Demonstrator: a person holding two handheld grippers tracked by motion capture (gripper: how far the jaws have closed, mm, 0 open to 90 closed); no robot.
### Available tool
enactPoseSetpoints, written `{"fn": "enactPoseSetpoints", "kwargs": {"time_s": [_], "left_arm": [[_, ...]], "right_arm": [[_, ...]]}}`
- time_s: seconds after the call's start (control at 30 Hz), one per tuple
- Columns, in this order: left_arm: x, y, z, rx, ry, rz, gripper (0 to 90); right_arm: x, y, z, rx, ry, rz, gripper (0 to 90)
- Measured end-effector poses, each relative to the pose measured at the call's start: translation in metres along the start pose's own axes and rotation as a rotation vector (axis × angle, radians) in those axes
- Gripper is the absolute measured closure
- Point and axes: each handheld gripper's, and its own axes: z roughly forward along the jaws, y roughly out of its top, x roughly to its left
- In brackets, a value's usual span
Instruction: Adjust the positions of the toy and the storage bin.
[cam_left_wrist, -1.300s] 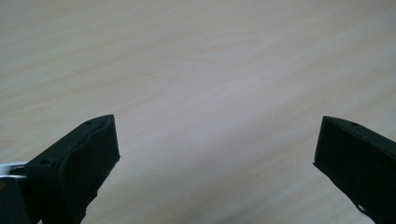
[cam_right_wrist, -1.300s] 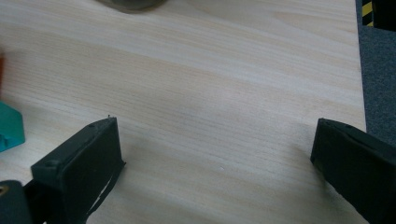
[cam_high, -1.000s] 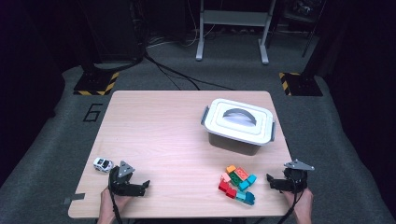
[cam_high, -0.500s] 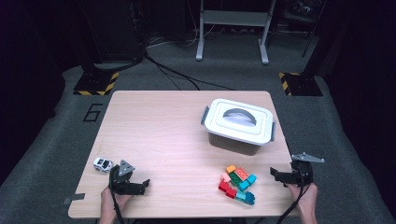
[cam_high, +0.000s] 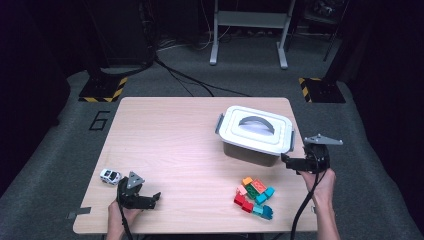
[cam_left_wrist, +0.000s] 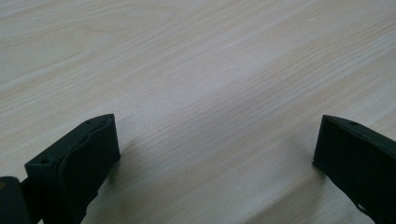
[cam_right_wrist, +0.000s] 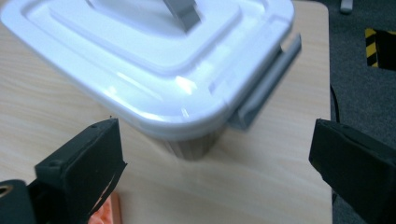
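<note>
A white lidded box (cam_high: 255, 134) with a grey handle stands on the right half of the wooden table (cam_high: 190, 130). My right gripper (cam_high: 286, 161) is open, held just off the box's right front corner, and in the right gripper view the box (cam_right_wrist: 154, 60) and its grey side latch (cam_right_wrist: 266, 84) lie close ahead between the jaws. A pile of coloured bricks (cam_high: 254, 196) lies near the front edge. My left gripper (cam_high: 154, 197) rests open at the front left over bare wood (cam_left_wrist: 210, 93). A small white toy car (cam_high: 110, 176) sits just left of it.
The table's right edge runs close beside my right gripper, with grey carpet (cam_high: 380, 165) beyond it. A painted number 6 (cam_high: 100, 120) marks the floor to the left. Cables and a metal stand (cam_high: 249, 30) are behind the table.
My right gripper has risen from beside the bricks and moved away from me, up to the box's right front corner. The left gripper has stayed put.
</note>
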Motion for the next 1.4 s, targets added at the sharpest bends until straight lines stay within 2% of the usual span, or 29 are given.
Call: {"fn": "enactPoseSetpoints", "kwargs": {"time_s": [0.13, 0.17, 0.3, 0.5, 0.57, 0.63, 0.73, 0.83, 0.93, 1.1, 1.23, 1.27, 1.33, 1.4], "left_arm": [[0.0, 0.0, 0.0, 0.0, 0.0, 0.0, 0.2], [0.0, 0.0, 0.0, -0.001, 0.0, 0.0, 0.2], [0.0, 0.0, 0.0, -0.002, 0.0, 0.0, 0.3], [0.0, 0.0, 0.0, -0.002, 0.0, 0.001, 0.3], [0.0, 0.0, 0.0, -0.002, 0.0, 0.001, 0.3], [0.0, 0.0, 0.0, -0.002, 0.0, 0.002, 0.3], [0.0, 0.0, 0.0, -0.002, -0.002, 0.0, 0.2], [0.0, 0.0, 0.0, -0.002, -0.003, 0.0, 0.2], [0.0, 0.0, 0.0, -0.002, -0.003, 0.001, 0.2], [0.0, 0.0, 0.0, -0.002, -0.003, 0.0, 0.2], [0.0, 0.0, 0.0, -0.002, -0.003, 0.001, 0.3], [0.0, 0.0, 0.0, 0.0, -0.003, 0.002, 0.3], [0.0, 0.0, 0.0, -0.001, -0.004, 0.002, 0.3], [0.0, 0.0, 0.0, -0.001, -0.005, 0.004, 0.3]], "right_arm": [[0.009, 0.022, 0.005, -0.012, -0.006, -0.016, 7.3], [0.012, 0.027, 0.008, -0.014, -0.029, -0.023, 10.1], [0.015, 0.036, 0.02, 0.004, -0.066, -0.036, 16.2], [0.003, 0.037, 0.032, 0.031, -0.117, 0.031, 33.5], [-0.003, 0.035, 0.035, 0.045, -0.104, 0.056, 36.6], [-0.005, 0.033, 0.034, 0.036, -0.084, 0.072, 41.5], [-0.004, 0.033, 0.034, 0.036, -0.085, 0.068, 44.7], [0.0, 0.033, 0.032, 0.037, -0.102, 0.071, 46.9], [0.001, 0.032, 0.03, 0.039, -0.097, 0.073, 47.5], [0.002, 0.03, 0.031, 0.036, -0.05, 0.11, 46.8], [0.006, 0.03, 0.032, 0.033, -0.023, 0.126, 46.3], [0.013, 0.03, 0.033, 0.035, -0.022, 0.127, 46.8], [0.019, 0.03, 0.034, 0.039, -0.031, 0.118, 47.3], [0.024, 0.031, 0.036, 0.042, -0.017, 0.115, 47.4]]}}
